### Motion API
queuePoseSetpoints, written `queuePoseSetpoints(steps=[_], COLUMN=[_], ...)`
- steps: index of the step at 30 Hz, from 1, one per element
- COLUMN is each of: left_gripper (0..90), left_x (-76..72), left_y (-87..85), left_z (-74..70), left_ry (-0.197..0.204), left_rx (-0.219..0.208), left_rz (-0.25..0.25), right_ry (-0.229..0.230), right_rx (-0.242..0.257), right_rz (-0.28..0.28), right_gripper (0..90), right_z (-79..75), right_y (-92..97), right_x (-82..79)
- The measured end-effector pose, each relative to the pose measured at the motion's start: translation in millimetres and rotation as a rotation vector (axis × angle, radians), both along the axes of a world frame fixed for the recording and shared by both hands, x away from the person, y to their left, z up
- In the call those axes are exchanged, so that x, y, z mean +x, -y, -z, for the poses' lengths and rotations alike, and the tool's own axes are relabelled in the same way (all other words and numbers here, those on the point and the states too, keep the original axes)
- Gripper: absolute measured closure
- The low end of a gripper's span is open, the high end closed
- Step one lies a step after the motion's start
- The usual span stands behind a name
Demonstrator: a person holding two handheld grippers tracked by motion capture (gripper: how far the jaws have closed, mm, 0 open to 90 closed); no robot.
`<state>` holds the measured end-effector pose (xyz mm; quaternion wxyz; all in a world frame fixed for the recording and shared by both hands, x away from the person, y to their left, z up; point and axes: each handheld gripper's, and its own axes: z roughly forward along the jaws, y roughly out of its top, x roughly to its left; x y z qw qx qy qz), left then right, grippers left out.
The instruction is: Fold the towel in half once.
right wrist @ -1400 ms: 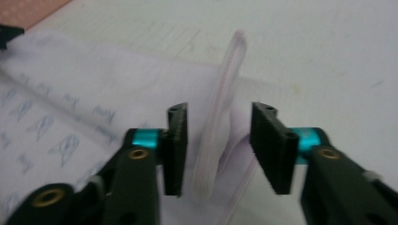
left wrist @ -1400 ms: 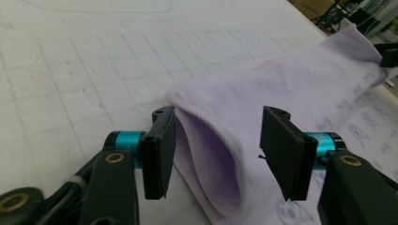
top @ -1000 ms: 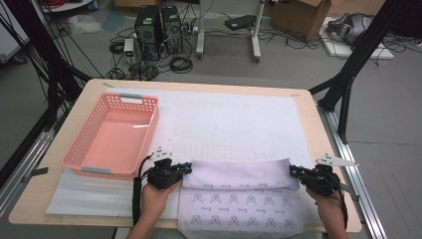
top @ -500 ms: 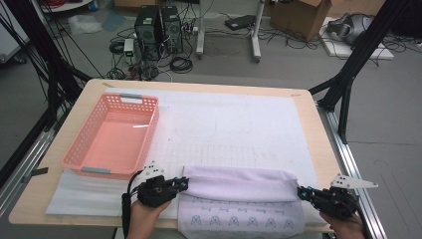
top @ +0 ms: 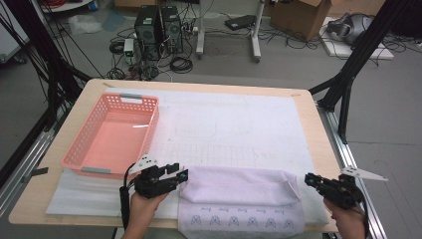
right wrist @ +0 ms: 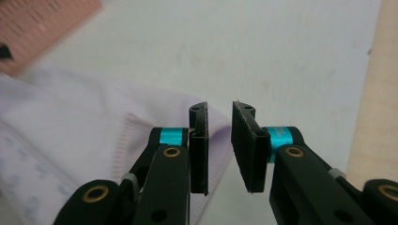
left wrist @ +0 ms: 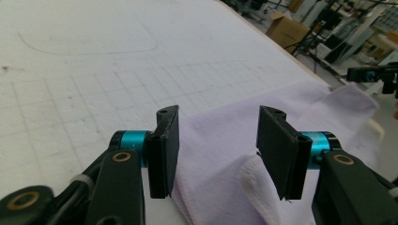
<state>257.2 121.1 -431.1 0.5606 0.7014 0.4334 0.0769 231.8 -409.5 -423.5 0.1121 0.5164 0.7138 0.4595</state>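
Note:
A pale lilac cloth (top: 239,185) lies folded over itself near the table's front edge, and its printed part (top: 244,219) hangs over that edge. My left gripper (top: 182,174) is at the fold's left end. Its jaws have just been opening and stand apart over the cloth (left wrist: 220,122) without pressing it; left gripper (left wrist: 216,140). My right gripper (top: 309,179) is at the fold's right end. Its jaws have just been opening too, with a narrow gap; right gripper (right wrist: 219,145). The cloth's hemmed corner (right wrist: 94,117) lies under them, unpinched.
A pink slatted basket (top: 112,139) sits empty at the left on a white mat (top: 234,124) with a faint grid. The wooden table edge (top: 318,144) runs along the right. Cables, computer towers and boxes lie on the floor beyond.
Both grippers held the cloth's fold at its ends and drew it toward the front edge. Now both have let go with jaws apart, and the fold lies flat.

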Motion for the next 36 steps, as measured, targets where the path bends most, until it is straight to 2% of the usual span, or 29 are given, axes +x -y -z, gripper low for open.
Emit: queuePoseSetpoints(steps=[2,4,5,6,7,8,10,11,12,13,14,15,16,17,19,20,22,24,25,27,30,33,36], left_gripper=[48.6,48.2,48.1,48.1,48.0,48.0,48.1,47.9,47.4,46.9,46.2,45.4,44.8,43.9,42.5,42.1,40.5,40.4,40.3,41.3,41.6,51.3,63.8], left_x=[5.6,8.8,9.3,9.1,8.7,7.9,7.3,7.3,7.3,7.7,7.7,8.0,8.6,9.6,12.4,14.3,18.3,20.7,20.8,20.9,19.8,16.3,13.4], left_y=[3.2,5.8,7.4,8.4,9.2,10.3,10.7,10.9,11.0,10.7,10.8,10.6,10.6,10.3,9.7,9.3,10.3,13.5,15.4,18.8,23.5,28.8,32.8], left_z=[3.2,5.7,6.8,7.3,7.6,7.7,8.1,8.9,9.5,10.5,11.2,11.7,12.4,13.1,14.7,15.8,19.8,23.4,23.5,23.4,23.1,22.4,21.8], left_ry=[-0.002,-0.005,-0.005,-0.004,0.002,0.004,0.011,0.014,0.011,0.011,0.006,0.005,0.003,-0.004,-0.024,-0.04,-0.08,-0.115,-0.12,-0.122,-0.108,-0.078,-0.056], left_rx=[0.02,0.035,0.034,0.038,0.046,0.052,0.072,0.083,0.086,0.091,0.097,0.108,0.112,0.115,0.121,0.127,0.134,0.151,0.163,0.159,0.19,0.245,0.295], left_rz=[-0.005,-0.001,-0.002,0.002,0.006,0.005,0.004,-0.002,-0.008,-0.01,-0.014,-0.017,-0.021,-0.027,-0.038,-0.037,-0.035,-0.023,-0.02,0.009,0.016,0.003,-0.02], right_ry=[-0.062,-0.084,-0.088,-0.089,-0.071,-0.046,0.011,0.026,0.028,0.024,0.024,0.031,0.032,0.034,0.056,0.062,0.043,0.012,0.007,-0.011,-0.001,0.012,0.019], right_rx=[-0.034,-0.06,-0.07,-0.108,-0.173,-0.22,-0.316,-0.335,-0.305,-0.298,-0.299,-0.323,-0.316,-0.272,-0.225,-0.196,-0.167,-0.175,-0.19,-0.21,-0.25,-0.282,-0.326], right_rz=[-0.047,-0.071,-0.074,-0.08,-0.084,-0.082,-0.02,0.014,0.04,0.048,0.056,0.082,0.096,0.098,0.105,0.092,0.06,0.017,0.007,-0.017,-0.024,-0.034,-0.013], right_gripper=[71.3,65.1,67.8,76.1,86.8,87.2,87.8,87.8,87.5,86.2,79.1,71.3,68.8,65.7,61.6,58.8,54.8,51.8,50.3,48.0,45.8,44.3,34.7], right_z=[9.7,15.8,18.3,19.6,19.6,18.0,12.5,10.4,10.4,11.0,12.5,13.2,12.5,11.1,7.5,7.2,10.1,15.9,18.5,22.0,23.2,23.2,22.8], right_y=[-12.6,-25.4,-30.7,-35.2,-39.2,-40.7,-37.7,-33.3,-26.4,-23.6,-22.9,-22.7,-20.9,-17.7,-13.3,-11.9,-13.3,-18.3,-21.3,-26.6,-32.1,-34.1,-35.3], right_x=[7.0,11.1,13.3,14.8,15.0,14.7,14.4,14.4,15.5,15.7,14.9,14.0,13.2,12.5,9.9,9.4,10.2,13.1,14.2,16.5,17.2,17.0,17.3])
